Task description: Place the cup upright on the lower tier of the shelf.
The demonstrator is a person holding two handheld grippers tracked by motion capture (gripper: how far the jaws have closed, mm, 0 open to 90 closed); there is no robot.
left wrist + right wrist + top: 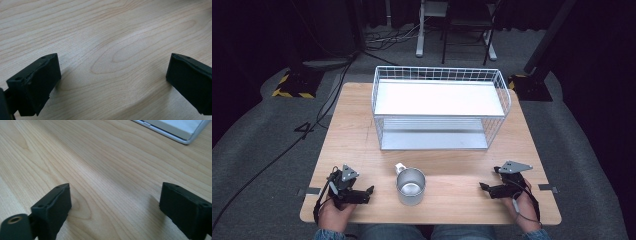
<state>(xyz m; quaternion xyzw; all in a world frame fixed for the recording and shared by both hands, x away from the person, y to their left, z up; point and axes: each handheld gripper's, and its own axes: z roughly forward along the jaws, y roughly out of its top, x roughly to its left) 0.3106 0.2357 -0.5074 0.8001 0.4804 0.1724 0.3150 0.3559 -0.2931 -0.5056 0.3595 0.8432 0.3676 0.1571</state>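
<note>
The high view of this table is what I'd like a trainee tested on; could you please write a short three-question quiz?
1. True or false: the metal mug stands inside the white wire rack.
2. Which hand-held gripper, left or right, is shut?
   A. left  B. right  C. neither
3. Fill in: the mug stands ____ the two grippers.

Key: 1 false; 2 C, both stand open on the wooden table; 3 between.

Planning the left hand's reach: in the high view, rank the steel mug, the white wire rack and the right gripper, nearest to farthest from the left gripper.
From the left gripper:
1. Steel mug, table centre.
2. White wire rack, behind.
3. Right gripper, far right.
</note>
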